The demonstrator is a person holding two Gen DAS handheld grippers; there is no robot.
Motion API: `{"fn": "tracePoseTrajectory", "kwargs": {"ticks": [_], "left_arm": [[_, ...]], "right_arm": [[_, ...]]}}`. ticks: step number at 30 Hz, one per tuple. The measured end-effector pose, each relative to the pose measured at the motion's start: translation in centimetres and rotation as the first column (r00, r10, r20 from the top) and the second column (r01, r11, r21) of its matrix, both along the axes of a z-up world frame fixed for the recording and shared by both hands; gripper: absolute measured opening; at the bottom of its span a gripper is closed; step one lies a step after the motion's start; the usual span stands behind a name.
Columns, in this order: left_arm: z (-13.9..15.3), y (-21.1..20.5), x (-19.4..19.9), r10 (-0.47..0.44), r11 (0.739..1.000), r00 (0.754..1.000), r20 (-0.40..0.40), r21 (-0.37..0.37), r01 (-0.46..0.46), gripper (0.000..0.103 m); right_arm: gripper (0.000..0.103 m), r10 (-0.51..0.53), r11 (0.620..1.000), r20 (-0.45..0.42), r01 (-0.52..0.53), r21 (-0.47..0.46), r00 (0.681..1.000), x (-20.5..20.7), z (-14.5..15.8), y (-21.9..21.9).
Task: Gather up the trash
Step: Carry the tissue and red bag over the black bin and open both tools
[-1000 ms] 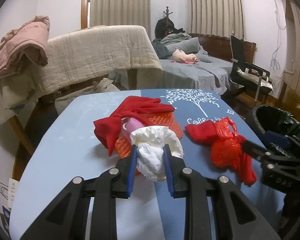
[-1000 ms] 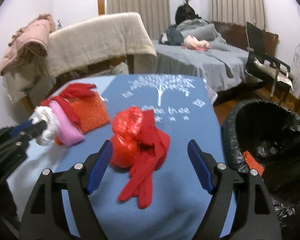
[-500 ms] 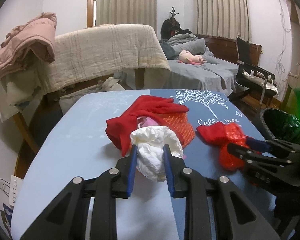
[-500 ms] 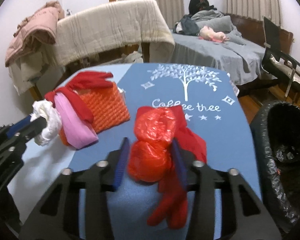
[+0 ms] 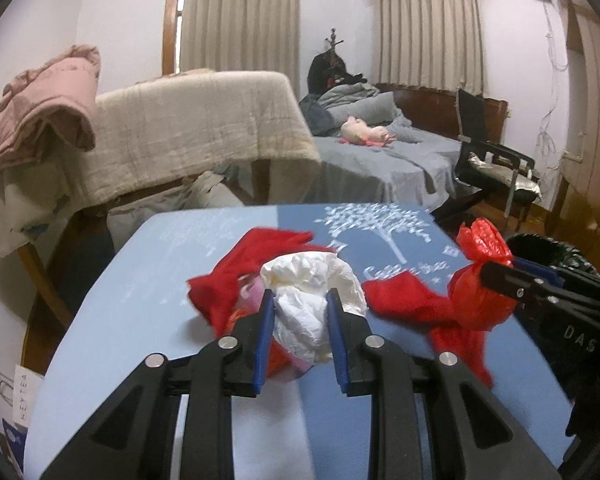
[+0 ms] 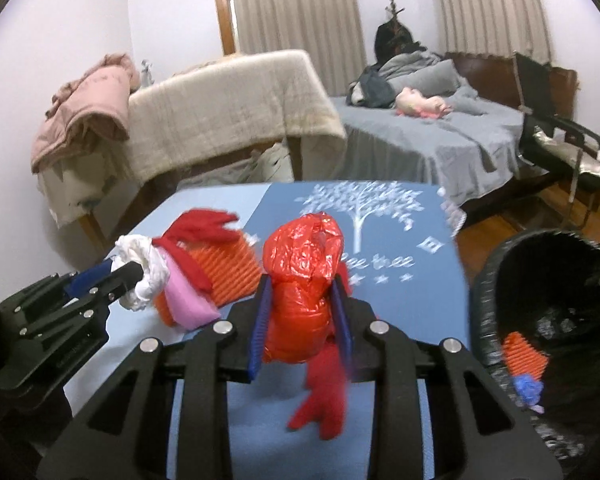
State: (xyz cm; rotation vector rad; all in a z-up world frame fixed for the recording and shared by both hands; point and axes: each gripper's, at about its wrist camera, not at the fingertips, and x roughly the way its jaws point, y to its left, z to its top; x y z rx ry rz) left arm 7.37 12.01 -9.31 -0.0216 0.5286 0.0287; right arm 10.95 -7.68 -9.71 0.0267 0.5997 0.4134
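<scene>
bin: black-lined, right of table, the drop point | red plastic bag: left of bin, light, crinkly, slippery; right gripper has just closed and pinches its bunched middle, red rag dangling | white paper wad: farther left of bin, soft, crushable; left gripper pinches its waist

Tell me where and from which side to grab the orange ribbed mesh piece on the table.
Grip the orange ribbed mesh piece by its bare right-hand edge, coming in from the right in the right wrist view. Its left and near parts lie under the red cloth and pink piece, and its top looks too broad to pinch. Both hand-held grippers are occupied now.
</scene>
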Motion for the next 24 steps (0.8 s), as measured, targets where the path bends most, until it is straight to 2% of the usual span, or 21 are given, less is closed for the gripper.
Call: {"fn": "tracePoseTrajectory", "kwargs": {"ticks": [7, 13, 18, 24], "left_arm": [[1.1, -3.8, 0.9, -0.083, 0.996, 0.996, 0.019, -0.009, 0.083, 0.026], [1.9, -8.4, 2.3, -0.189, 0.982, 0.982, 0.028, -0.013, 0.189, 0.026], [2.4, -13.0, 3.6, -0.284, 0.958, 0.958, 0.037, -0.018, 0.285, 0.026], [2.4, -19.2, 5.1, -0.403, 0.915, 0.915, 0.031, -0.029, 0.403, 0.026]], "right_arm": [[0.028, -0.092, 0.996, 0.042, 0.092, -0.005, 0.995, -0.2, 1.5, -4.2], [0.028, -0.207, 0.978, 0.055, 0.208, -0.003, 0.977, -0.4, 2.1, -9.8], [0.028, -0.299, 0.954, 0.068, 0.301, -0.019, 0.952, -0.8, 2.2, -14.6], [0.028, -0.407, 0.912, 0.073, 0.41, -0.026, 0.911, -1.4, 1.9, -20.3]]}}
